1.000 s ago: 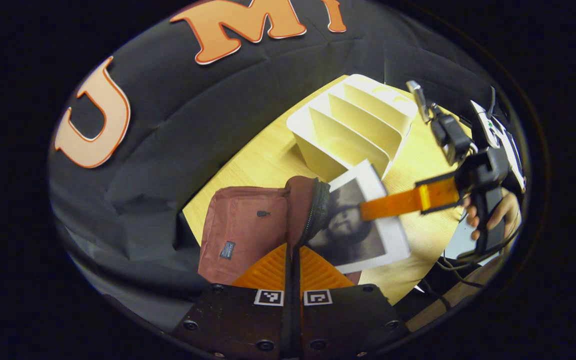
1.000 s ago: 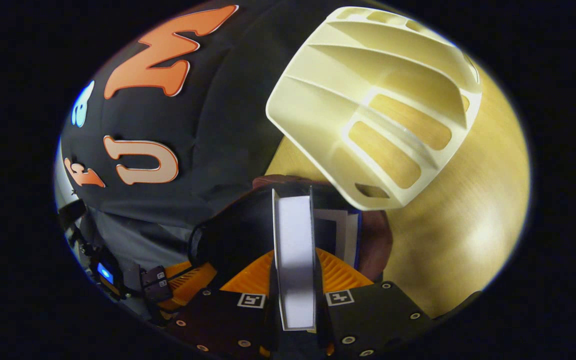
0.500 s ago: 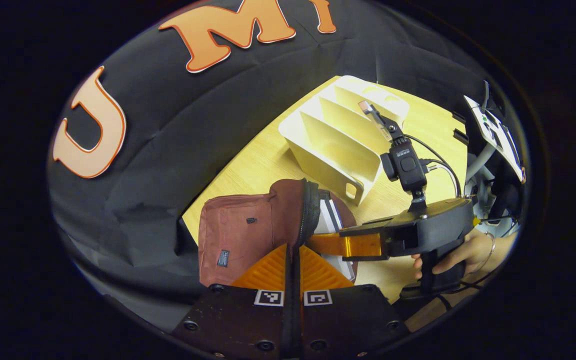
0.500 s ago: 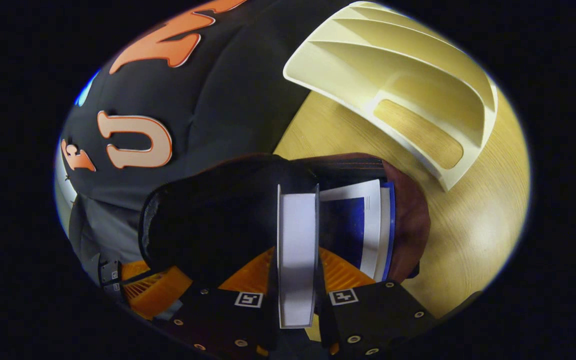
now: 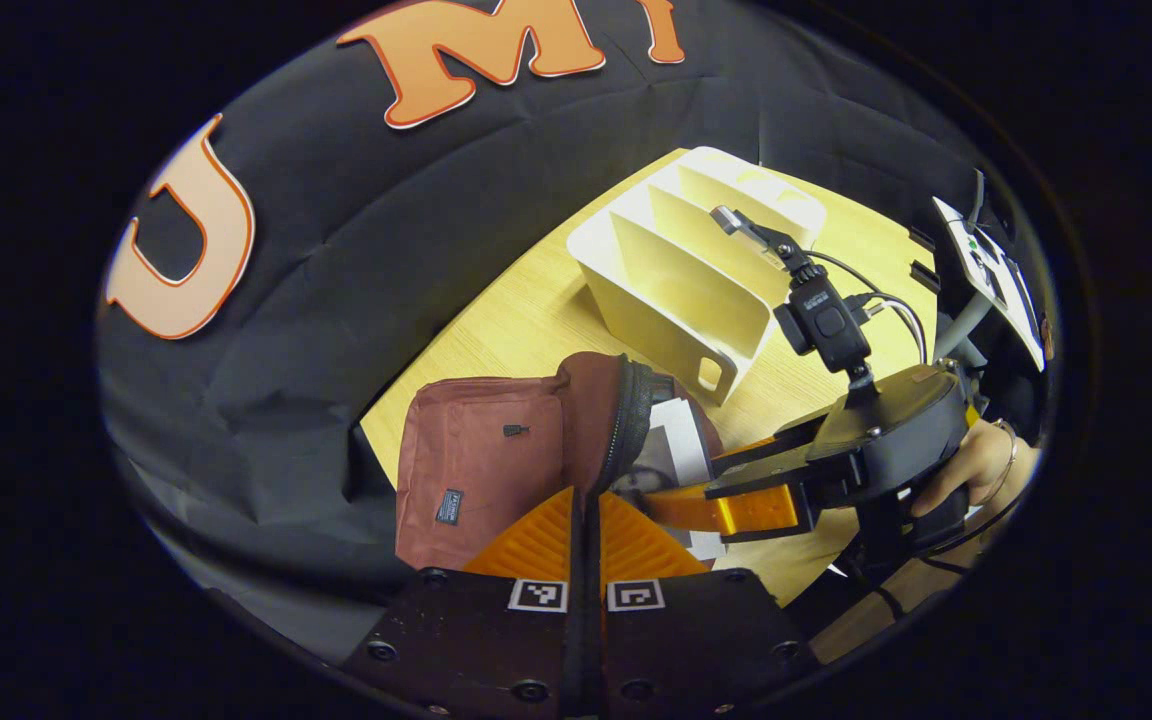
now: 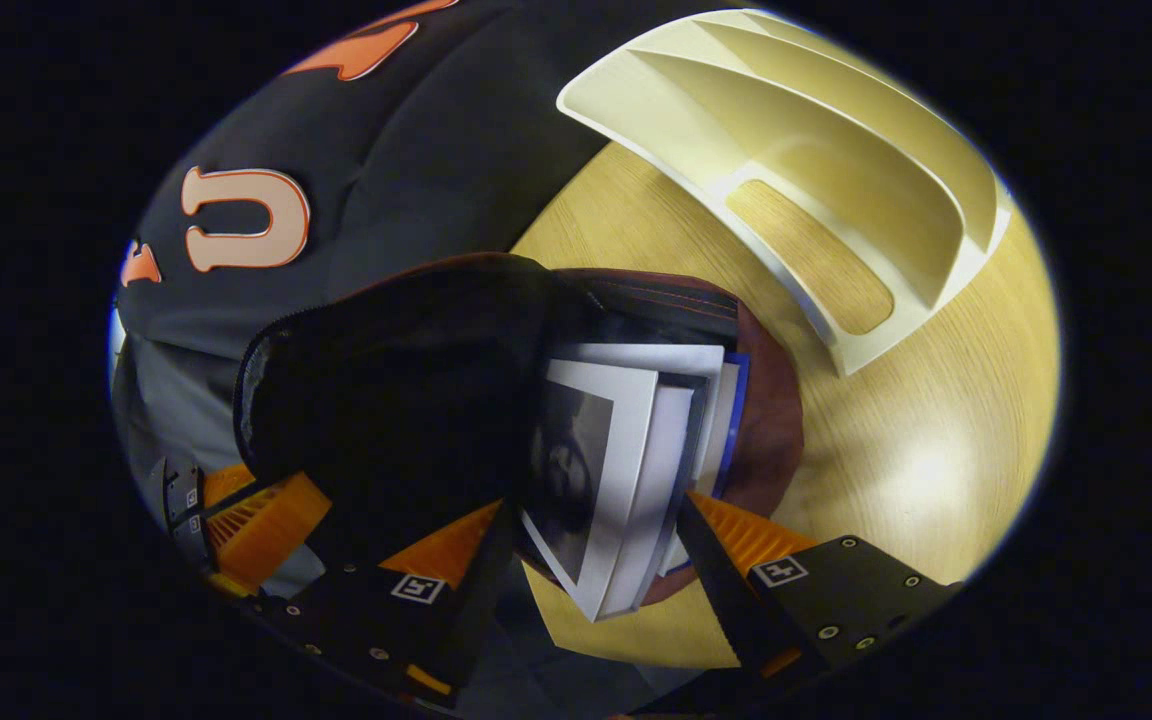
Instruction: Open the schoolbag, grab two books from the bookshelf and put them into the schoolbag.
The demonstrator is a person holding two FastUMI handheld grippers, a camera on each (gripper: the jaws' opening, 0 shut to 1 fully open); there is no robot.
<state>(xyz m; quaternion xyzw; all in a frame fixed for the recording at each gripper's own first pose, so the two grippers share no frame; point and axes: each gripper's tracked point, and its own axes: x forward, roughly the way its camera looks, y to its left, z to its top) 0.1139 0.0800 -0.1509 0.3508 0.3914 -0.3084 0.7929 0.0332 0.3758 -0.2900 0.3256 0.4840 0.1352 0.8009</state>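
The schoolbag (image 5: 496, 455) is seen at 6 o'clock of the left gripper view, lying on the tabletop (image 5: 536, 320); it is of soft reddish-brown cloth w/ a dark zip, so it is judged floppy, and its flap must be kept lifted by the edge near the zip. The left gripper (image 5: 584, 530) is clenched, jaws pressed together on what seems the flap edge, though the contact itself is hidden. In the right gripper view the book (image 6: 616, 470) w/ a white border and a grey-toned cover picture is lying halfway in the bag mouth, on top of a second book (image 6: 731, 420) w/ a blue edge. The right gripper (image 6: 596, 545) is released, its jaws apart on both sides of the book and not pressing it. The book is judged light, stiff and a bit slippery at the glossy cover; it is best taken at the lower edge, approx. at 6 o'clock, and pushed deeper. The cream bookshelf (image 6: 836, 200) is standing at 1 o'clock, its slots w/o books.
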